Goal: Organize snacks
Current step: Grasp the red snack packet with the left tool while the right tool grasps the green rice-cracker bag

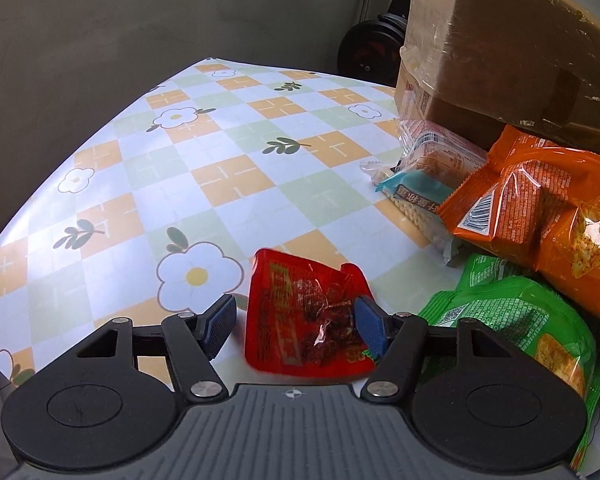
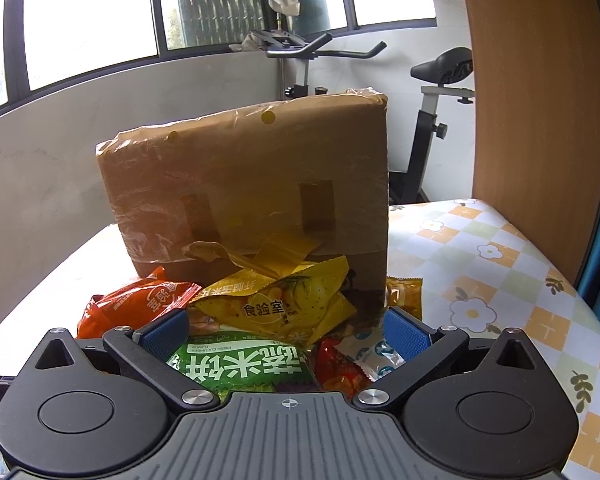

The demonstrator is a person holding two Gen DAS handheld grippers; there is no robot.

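On the flowered tablecloth (image 1: 204, 152), a red packet (image 1: 300, 316) lies between the left gripper's (image 1: 296, 320) parted jaws; 1 pad touches its edge, nothing gripped. Slick film could slide or crumple as they close. Right gripper (image 2: 286, 332) hovers, spread and empty, over the snack pile (image 2: 276, 304).

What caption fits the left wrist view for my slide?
Left tool open around a red snack packet on the flowered tablecloth, beside piled snack bags and a cardboard box.
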